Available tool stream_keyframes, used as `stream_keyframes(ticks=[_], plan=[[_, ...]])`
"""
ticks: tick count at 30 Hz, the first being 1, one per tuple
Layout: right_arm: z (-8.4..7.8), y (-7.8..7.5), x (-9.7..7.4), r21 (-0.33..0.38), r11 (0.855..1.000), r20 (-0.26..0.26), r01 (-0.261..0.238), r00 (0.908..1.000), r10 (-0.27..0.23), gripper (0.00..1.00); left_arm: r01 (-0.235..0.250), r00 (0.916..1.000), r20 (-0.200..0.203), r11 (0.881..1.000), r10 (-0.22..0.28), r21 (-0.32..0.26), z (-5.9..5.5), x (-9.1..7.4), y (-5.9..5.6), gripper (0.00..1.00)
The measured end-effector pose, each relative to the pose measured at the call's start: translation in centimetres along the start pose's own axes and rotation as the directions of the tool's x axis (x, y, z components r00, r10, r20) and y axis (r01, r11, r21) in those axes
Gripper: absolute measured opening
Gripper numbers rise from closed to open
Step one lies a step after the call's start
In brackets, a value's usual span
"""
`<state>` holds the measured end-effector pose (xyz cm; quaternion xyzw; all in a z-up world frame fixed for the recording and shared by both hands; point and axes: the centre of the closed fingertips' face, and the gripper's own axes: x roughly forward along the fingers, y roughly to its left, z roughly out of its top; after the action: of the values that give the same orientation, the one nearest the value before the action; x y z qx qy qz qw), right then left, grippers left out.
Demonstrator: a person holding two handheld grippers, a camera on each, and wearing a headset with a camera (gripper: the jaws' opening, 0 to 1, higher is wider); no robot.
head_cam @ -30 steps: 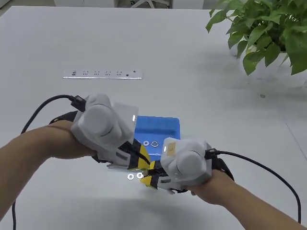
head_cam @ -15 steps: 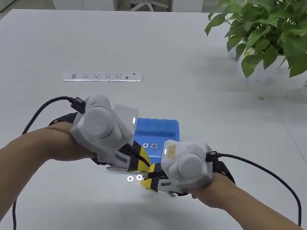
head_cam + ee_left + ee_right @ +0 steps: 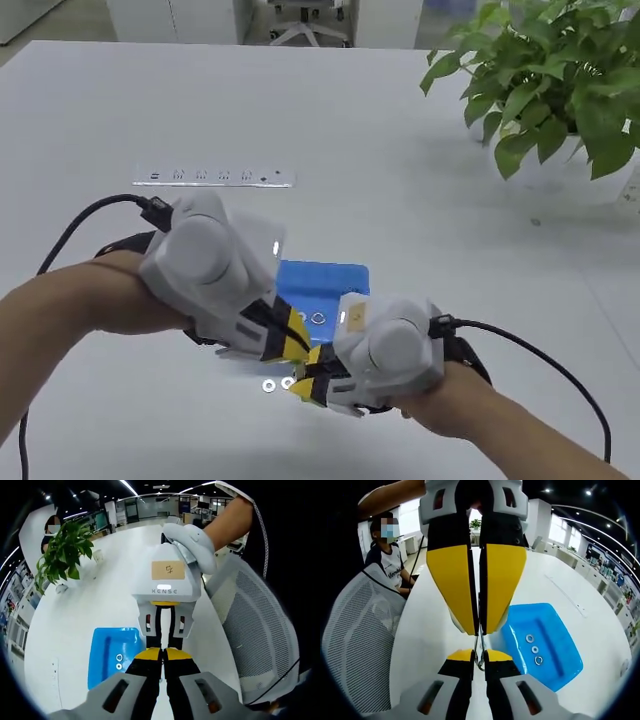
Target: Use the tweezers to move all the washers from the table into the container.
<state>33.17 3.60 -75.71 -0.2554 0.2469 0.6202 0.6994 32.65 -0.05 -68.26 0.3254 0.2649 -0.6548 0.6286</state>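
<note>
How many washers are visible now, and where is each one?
5. Three washers lie inside the blue container; two lie on the table near it. Others may be hidden.

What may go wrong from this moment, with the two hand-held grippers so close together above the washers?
1. The thin metal tweezers appear pinched between the left hand-held gripper and the right hand-held gripper. If one lets go too early, they may drop.
2. The gripper bodies partly hide the small silver metal washers on the white table in the head view, so a tweezer tip may flick one away.
</note>
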Motion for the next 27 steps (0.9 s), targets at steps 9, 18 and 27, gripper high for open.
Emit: stream_keyframes(ticks=[9, 18, 27], plan=[[1.0, 0.0, -1.1, -0.005, 1.0, -0.002, 0.006, 1.0, -0.006, 0.09, -0.011, 0.9999, 0.004, 1.0, 0.011, 0.011, 1.1, -1.0, 0.0, 0.05], [2.1, -0.6, -2.1, -0.023, 1.0, -0.011, 0.02, 0.9997, -0.02, 0.09, -0.03, 0.9995, 0.013, 0.999, 0.03, 0.028, 2.1, -2.2, 0.5, 0.05], [2.9, -1.6, -3.2, -0.028, 0.999, -0.01, 0.04, 0.9991, -0.04, 0.09, -0.045, 0.9988, 0.023, 0.998, 0.044, 0.049, 3.2, -3.0, 1.3, 0.05]])
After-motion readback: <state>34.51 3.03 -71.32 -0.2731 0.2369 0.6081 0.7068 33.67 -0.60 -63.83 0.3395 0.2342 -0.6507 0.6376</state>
